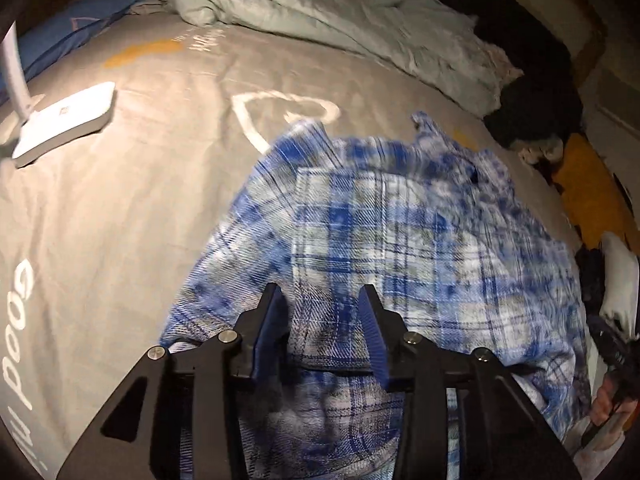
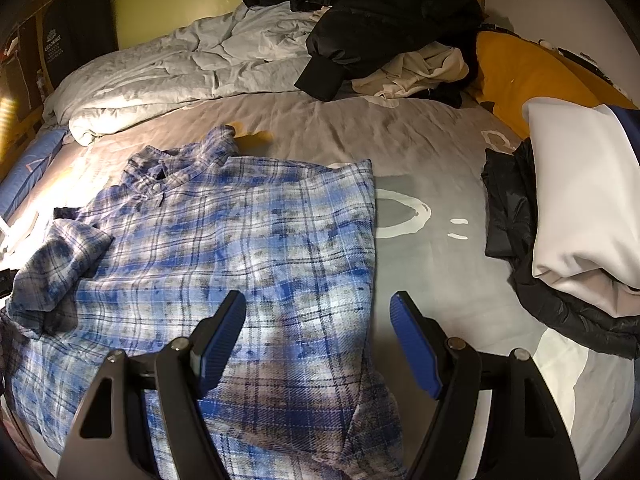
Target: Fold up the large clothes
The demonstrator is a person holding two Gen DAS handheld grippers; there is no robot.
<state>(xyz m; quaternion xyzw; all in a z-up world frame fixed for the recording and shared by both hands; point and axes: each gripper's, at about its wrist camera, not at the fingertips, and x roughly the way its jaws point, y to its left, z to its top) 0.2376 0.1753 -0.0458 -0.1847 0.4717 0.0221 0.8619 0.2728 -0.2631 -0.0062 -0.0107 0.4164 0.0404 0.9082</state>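
Note:
A blue and white plaid shirt lies spread on the grey bedsheet, collar toward the far side. My left gripper points down onto its near part. A raised fold of the cloth stands between the jaws, which are partly apart, and the blue pads do not visibly press on it. In the right wrist view the shirt lies flat with one sleeve bunched on its left side. My right gripper hovers open above the shirt's right edge, holding nothing.
A white desk lamp stands on the sheet at the left. A crumpled pale duvet and black jackets fill the far side. A folded stack of clothes sits at the right, by an orange pillow.

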